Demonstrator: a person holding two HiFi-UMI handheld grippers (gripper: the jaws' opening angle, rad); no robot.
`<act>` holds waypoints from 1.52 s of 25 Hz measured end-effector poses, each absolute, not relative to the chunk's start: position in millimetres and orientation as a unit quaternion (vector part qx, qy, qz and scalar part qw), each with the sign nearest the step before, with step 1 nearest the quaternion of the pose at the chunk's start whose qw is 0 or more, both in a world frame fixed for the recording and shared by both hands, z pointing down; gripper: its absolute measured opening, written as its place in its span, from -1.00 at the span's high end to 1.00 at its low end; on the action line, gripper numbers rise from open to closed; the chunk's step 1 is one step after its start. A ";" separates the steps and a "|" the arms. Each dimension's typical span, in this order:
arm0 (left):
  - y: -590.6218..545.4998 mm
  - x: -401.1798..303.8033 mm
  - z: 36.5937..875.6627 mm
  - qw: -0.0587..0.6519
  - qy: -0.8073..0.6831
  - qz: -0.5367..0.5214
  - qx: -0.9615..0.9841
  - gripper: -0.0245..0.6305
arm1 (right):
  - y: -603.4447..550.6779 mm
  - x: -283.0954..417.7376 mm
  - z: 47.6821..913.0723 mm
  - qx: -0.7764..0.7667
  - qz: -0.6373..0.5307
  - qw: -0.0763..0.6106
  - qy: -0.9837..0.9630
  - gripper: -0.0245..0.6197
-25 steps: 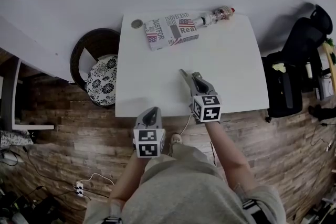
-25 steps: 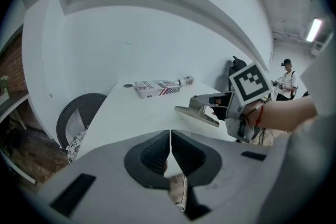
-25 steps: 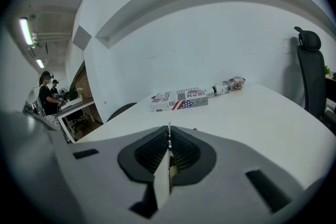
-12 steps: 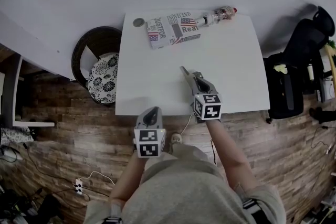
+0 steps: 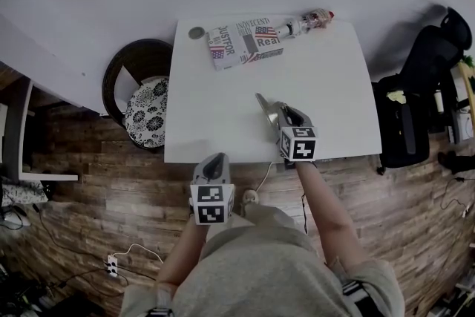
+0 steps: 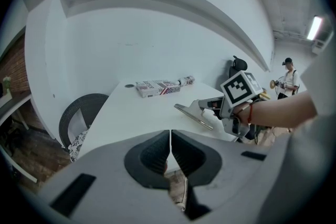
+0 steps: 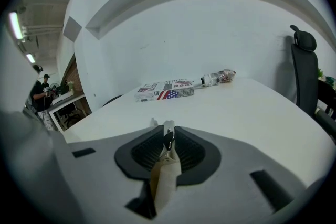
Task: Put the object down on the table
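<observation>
The flat metal tool (image 5: 263,106) is clamped between the jaws of the right gripper (image 5: 280,115) and is held over the near part of the white counter (image 5: 223,108). The left gripper (image 5: 214,159) is closed on nothing, just off the counter's near edge.

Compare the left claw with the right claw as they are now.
The left claw is shut on nothing; the right claw is shut on a thin flat tool. The left claw sits short of the table's near edge, over wood floor; the right claw is above the table. Both are closed.
</observation>
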State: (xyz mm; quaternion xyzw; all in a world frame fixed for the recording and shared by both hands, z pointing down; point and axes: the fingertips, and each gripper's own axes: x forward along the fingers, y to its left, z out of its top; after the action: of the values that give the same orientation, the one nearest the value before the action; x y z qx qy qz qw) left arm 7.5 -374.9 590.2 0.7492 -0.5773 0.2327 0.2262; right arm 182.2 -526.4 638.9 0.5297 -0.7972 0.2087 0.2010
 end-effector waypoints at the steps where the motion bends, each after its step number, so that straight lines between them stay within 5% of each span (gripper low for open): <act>1: -374.7 6.3 589.9 0.226 -0.578 0.233 0.749 0.89 | -527.1 184.3 640.7 0.533 0.210 0.202 -0.794 0.71; 21: -340.2 -9.6 574.5 0.231 -0.571 0.218 0.757 0.89 | -507.0 204.6 619.8 0.577 0.215 0.186 -0.766 0.67; 38: -229.6 -47.0 553.2 0.226 -0.541 0.208 0.783 0.89 | -330.0 162.3 551.3 0.600 0.187 0.133 -0.766 0.93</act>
State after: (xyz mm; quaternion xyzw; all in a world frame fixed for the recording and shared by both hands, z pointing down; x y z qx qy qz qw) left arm -47.0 -229.6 553.2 0.7833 -0.5406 0.2082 0.2255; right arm 162.3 -330.0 551.3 0.5999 -0.7664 0.1870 0.1334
